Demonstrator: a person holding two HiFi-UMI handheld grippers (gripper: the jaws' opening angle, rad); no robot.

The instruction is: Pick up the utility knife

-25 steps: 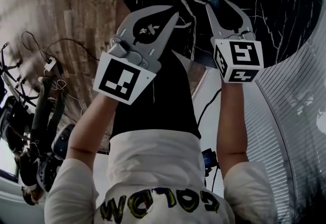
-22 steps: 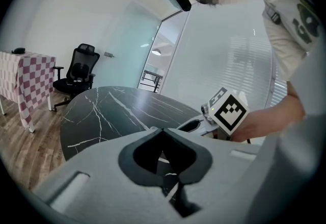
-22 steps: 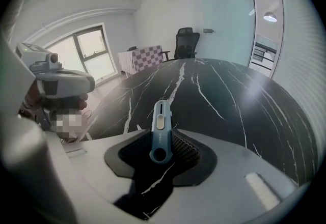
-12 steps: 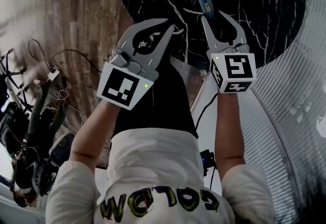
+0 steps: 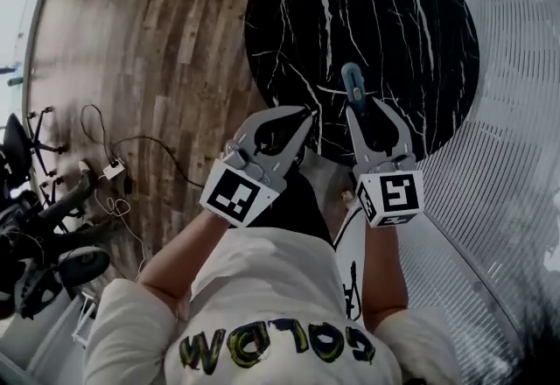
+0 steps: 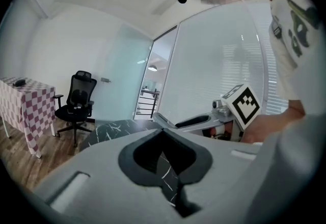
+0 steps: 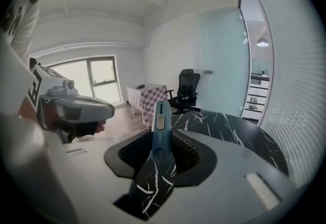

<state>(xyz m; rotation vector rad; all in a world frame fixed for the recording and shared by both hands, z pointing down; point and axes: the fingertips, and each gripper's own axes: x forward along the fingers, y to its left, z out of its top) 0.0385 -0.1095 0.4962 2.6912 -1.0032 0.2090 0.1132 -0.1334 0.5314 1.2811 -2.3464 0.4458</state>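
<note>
Utility knife (image 5: 353, 84) is clamped at frame centre in the right tool (image 5: 361, 108), its long axis prolonging the jaws upward over the counter (image 5: 394, 16), while the left tool (image 5: 304, 116) beside it is closed empty.

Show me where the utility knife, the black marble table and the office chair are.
utility knife (image 7: 160, 140): right gripper view, on its blue handle.
black marble table (image 5: 394, 16): head view, on its bare top.
office chair (image 6: 79, 95): left gripper view, on its backrest.
</note>
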